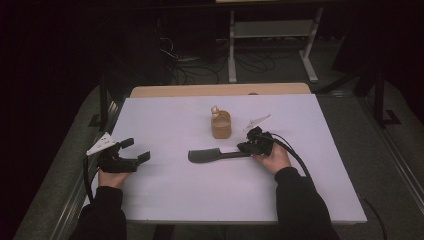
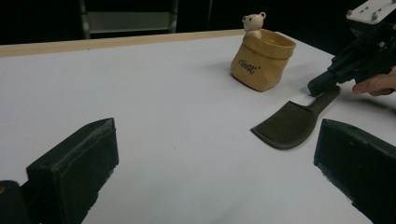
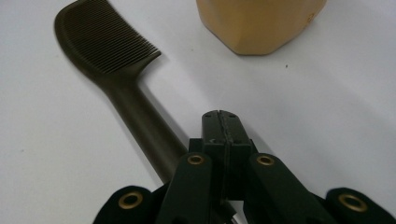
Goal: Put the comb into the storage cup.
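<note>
While the comb (image 1: pixel 204 155) is lying flat on the white table (image 1: pixel 165 195) just in front of the tan pouch (image 1: pixel 221 125), the right gripper (image 1: pixel 248 146), jaws pressed together and pinching nothing, is resting beside its handle, and the left gripper (image 1: pixel 135 150) is waiting spread wide, well apart.

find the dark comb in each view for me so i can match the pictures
High view: the comb lies mid-table, head to the left, handle toward the right gripper.
Left gripper view: comb at right of centre.
Right gripper view: comb at upper left, handle running down beside the shut jaws.
Shared landmark: the tan bear pouch, just beyond the comb.
</note>
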`<action>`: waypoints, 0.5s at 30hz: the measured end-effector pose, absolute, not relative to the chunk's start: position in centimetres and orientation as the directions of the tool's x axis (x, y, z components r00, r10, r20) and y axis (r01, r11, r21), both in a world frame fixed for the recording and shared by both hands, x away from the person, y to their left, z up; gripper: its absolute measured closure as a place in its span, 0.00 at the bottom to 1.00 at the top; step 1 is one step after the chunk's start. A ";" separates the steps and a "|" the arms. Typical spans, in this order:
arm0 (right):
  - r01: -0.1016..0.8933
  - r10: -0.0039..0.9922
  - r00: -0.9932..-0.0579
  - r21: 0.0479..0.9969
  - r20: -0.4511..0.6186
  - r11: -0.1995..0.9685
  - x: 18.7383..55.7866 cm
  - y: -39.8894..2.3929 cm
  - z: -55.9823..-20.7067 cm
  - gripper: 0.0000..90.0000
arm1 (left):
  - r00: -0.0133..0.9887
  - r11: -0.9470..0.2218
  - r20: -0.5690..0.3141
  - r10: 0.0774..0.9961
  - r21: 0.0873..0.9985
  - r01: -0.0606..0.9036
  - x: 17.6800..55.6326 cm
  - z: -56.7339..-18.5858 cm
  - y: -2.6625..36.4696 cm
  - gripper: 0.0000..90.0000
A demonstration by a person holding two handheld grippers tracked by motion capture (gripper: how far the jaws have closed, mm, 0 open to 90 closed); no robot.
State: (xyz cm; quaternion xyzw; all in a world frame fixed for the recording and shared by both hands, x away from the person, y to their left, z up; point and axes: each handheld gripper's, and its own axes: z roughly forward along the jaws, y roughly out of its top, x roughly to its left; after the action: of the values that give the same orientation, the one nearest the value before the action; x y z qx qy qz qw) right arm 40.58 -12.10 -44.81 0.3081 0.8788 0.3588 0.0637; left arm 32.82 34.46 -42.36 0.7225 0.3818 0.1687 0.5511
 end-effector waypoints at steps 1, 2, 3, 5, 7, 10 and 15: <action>0.495 0.585 -0.804 0.669 0.109 0.555 40.5 -12.1 -44.9 0.99 | 0.651 -0.101 -0.177 0.738 0.925 0.366 32.8 -42.4 34.5 0.00; 0.494 0.584 -0.804 0.669 0.109 0.555 40.4 -12.1 -44.9 0.99 | 0.651 -0.101 -0.177 0.738 0.925 0.366 32.8 -42.4 34.5 0.00; 0.493 0.583 -0.805 0.671 0.110 0.555 40.3 -12.2 -44.9 0.99 | 0.652 -0.103 -0.176 0.738 0.925 0.366 32.8 -42.4 34.4 0.00; 0.489 0.579 -0.808 0.676 0.113 0.551 40.0 -12.2 -45.0 0.99 | 0.652 -0.103 -0.177 0.737 0.924 0.367 32.8 -42.4 34.4 0.00; 0.483 0.574 -0.811 0.681 0.113 0.550 39.8 -12.2 -45.0 0.99 | 0.653 -0.105 -0.176 0.737 0.924 0.368 32.8 -42.4 34.4 0.00; 0.476 0.565 -0.817 0.684 0.111 0.553 39.4 -12.2 -45.1 0.99 | 0.653 -0.105 -0.176 0.737 0.924 0.368 32.8 -42.4 34.4 0.00; 0.474 0.557 -0.823 0.673 0.110 0.568 39.1 -12.1 -44.9 0.99 | 0.653 -0.107 -0.179 0.736 0.921 0.374 32.8 -42.4 34.4 0.00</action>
State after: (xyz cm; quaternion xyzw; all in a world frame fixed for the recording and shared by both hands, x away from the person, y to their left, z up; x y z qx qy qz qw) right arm 39.08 -12.10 -44.94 0.2918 0.8835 0.3619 0.0574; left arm 32.82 34.38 -42.41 0.7254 0.3825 0.1652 0.5478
